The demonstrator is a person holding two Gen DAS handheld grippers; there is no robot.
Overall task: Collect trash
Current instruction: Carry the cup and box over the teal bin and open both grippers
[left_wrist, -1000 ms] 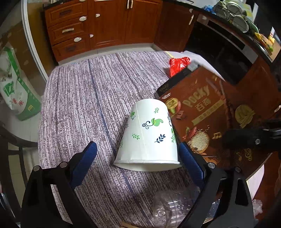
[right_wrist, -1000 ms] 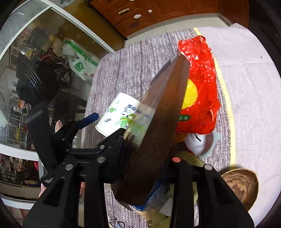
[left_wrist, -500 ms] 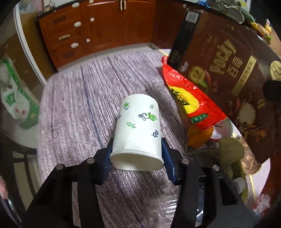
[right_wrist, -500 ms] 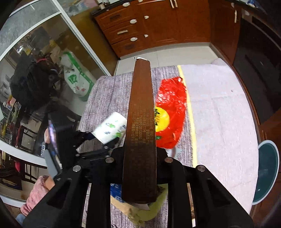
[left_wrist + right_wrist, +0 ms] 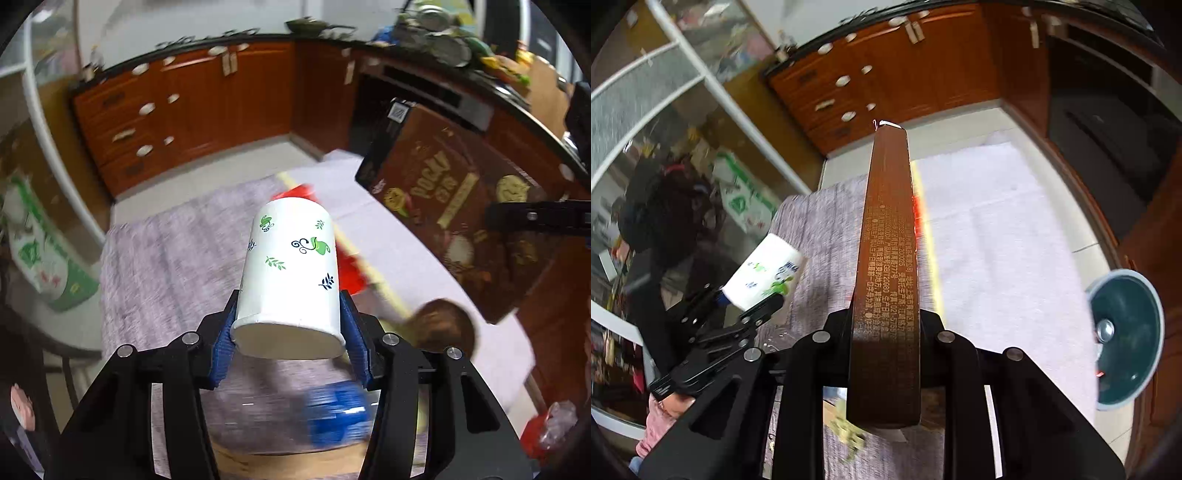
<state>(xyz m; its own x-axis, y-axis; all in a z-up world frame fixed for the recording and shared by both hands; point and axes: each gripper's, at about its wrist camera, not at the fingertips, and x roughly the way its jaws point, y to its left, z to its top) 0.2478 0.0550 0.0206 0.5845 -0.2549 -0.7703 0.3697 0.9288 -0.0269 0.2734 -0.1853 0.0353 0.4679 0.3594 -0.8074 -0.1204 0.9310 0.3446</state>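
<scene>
My left gripper [image 5: 288, 328] has its fingers pinching the paper cup [image 5: 291, 269], my right gripper [image 5: 882, 332] pinching the brown Pocky box [image 5: 886, 273], both above the worktop [image 5: 997, 236].

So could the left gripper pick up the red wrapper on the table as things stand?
Probably not. The left gripper is shut on the paper cup and held above the table, so its jaws are full; the red wrapper lies behind the cup.

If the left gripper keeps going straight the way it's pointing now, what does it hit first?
The left gripper, shut on the paper cup, points down over the table. Beyond the cup's far end lies the red wrapper on the striped purple cloth, so probably the wrapper first; the blur leaves depth unclear.
</scene>
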